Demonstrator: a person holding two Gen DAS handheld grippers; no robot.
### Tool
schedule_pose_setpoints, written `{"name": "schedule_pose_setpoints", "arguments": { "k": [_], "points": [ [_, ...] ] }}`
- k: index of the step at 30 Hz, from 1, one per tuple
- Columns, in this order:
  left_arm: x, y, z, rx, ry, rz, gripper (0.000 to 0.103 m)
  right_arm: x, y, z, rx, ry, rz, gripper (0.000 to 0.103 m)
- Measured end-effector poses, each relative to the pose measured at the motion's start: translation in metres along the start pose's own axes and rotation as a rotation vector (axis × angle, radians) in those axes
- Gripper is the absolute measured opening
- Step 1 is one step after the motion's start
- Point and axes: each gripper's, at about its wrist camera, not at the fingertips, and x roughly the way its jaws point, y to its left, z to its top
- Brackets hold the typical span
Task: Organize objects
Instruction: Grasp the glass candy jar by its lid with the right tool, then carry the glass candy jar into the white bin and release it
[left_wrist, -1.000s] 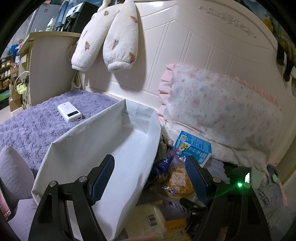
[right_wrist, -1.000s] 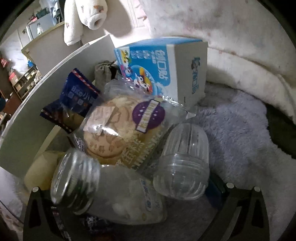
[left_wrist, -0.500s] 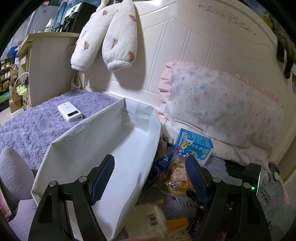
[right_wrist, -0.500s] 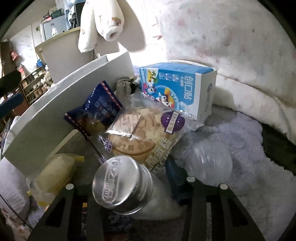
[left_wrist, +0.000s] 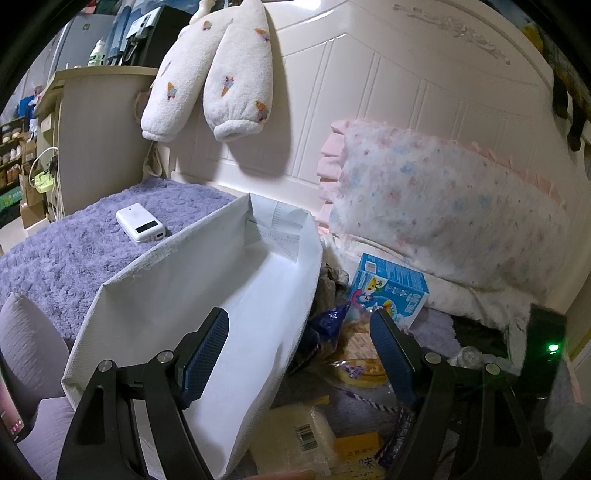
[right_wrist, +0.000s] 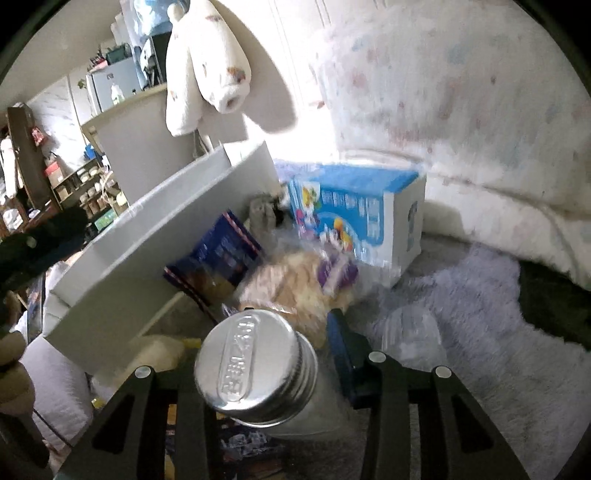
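My right gripper (right_wrist: 295, 373) is shut on a clear jar with a silver screw lid (right_wrist: 256, 367), lifted off the bed. My left gripper (left_wrist: 299, 354) is open and empty over the rim of an open white fabric bag (left_wrist: 207, 302). Beside the bag lies a pile of snacks: a blue milk carton (left_wrist: 388, 291) (right_wrist: 354, 210), a bag of cookies (left_wrist: 360, 363) (right_wrist: 295, 284), a dark blue snack packet (right_wrist: 218, 258), a pale wrapped pack (left_wrist: 295, 435). A clear plastic cup (right_wrist: 412, 338) lies on the blanket.
A white power bank (left_wrist: 140, 223) lies on the purple blanket (left_wrist: 66, 251) left of the bag. A floral pillow (left_wrist: 443, 214) leans on the white headboard (left_wrist: 388, 99). A white garment (left_wrist: 214, 74) hangs above. A cabinet (left_wrist: 92, 133) stands left.
My right gripper closed on the jar, turned it lid-up and lifted it back from the pile. The clear cup stayed on the blanket. My left gripper barely moved.
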Motion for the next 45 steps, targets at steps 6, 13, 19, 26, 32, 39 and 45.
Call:
{"name": "schedule_pose_setpoints", "arguments": {
  "k": [6,13,19,26,32,39,45],
  "points": [
    [-0.007,0.006,0.005,-0.034,-0.024,-0.018,0.078,-0.026,0.014,0.013,-0.025,-0.092,0.018,0.036],
    [-0.017,0.017,0.011,-0.067,-0.052,-0.006,0.078,-0.035,0.042,0.041,-0.048,-0.156,0.087,0.035],
    [-0.024,0.037,0.018,-0.108,-0.065,0.035,0.078,-0.016,0.07,0.091,-0.007,-0.149,0.287,0.035],
    [-0.011,0.068,0.02,-0.195,0.022,0.049,0.077,0.057,0.097,0.127,0.191,-0.006,0.494,0.035],
    [0.007,0.076,0.012,-0.296,0.116,-0.025,0.077,0.104,0.097,0.107,0.257,0.162,0.561,0.034],
    [0.016,0.066,0.008,-0.227,0.14,0.103,0.076,0.115,0.102,0.097,0.206,0.179,0.559,0.033],
    [0.022,0.073,0.007,-0.251,0.164,0.135,0.076,0.1,0.117,0.09,0.083,0.154,0.489,0.033]
  ]
}}
